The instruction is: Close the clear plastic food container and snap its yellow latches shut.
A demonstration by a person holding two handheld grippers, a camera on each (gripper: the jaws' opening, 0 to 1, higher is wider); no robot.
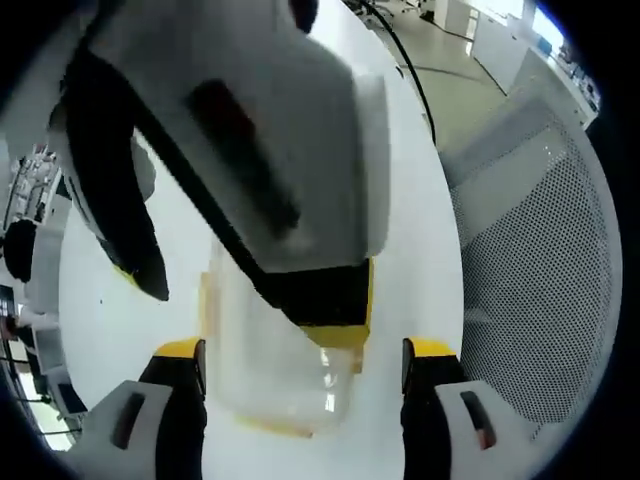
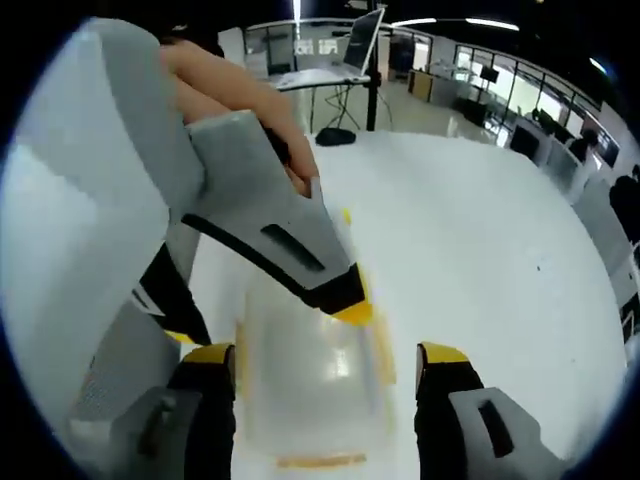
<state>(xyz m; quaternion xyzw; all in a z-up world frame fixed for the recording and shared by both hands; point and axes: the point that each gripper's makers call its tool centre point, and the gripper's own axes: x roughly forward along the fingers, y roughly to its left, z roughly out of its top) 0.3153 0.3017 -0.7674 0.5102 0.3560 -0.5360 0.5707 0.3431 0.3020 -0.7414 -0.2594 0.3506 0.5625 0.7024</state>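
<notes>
A: Where was the clear plastic food container (image 1: 285, 375) at that point?

B: On the white table (image 1: 420, 230), lying between the spread jaws of the left gripper (image 1: 305, 365) in the left gripper view. A yellow latch (image 1: 275, 427) showed along its near edge. In the right gripper view the container (image 2: 310, 385) sat likewise between the jaws of the right gripper (image 2: 327, 367), blurred, with a yellow latch (image 2: 320, 461) at its near end.

A: And the tongs themselves?

B: Both released, jaws wide apart with the container in the gap; neither pair looked to press its sides. The right gripper (image 1: 300, 200) also reached into the left gripper view from above, its yellow-tipped jaw down on the container's top. The left gripper (image 2: 300, 260) came into the right gripper view the same way, a hand (image 2: 235, 95) holding it, its yellow tip on the lid.

A: Was the lid latched?

B: I couldn't tell; the blur hid that.

A: Anything else around?

B: A perforated grey chair back (image 1: 540, 270) beside the table, and a laptop (image 2: 345, 50) on a desk far behind.
</notes>
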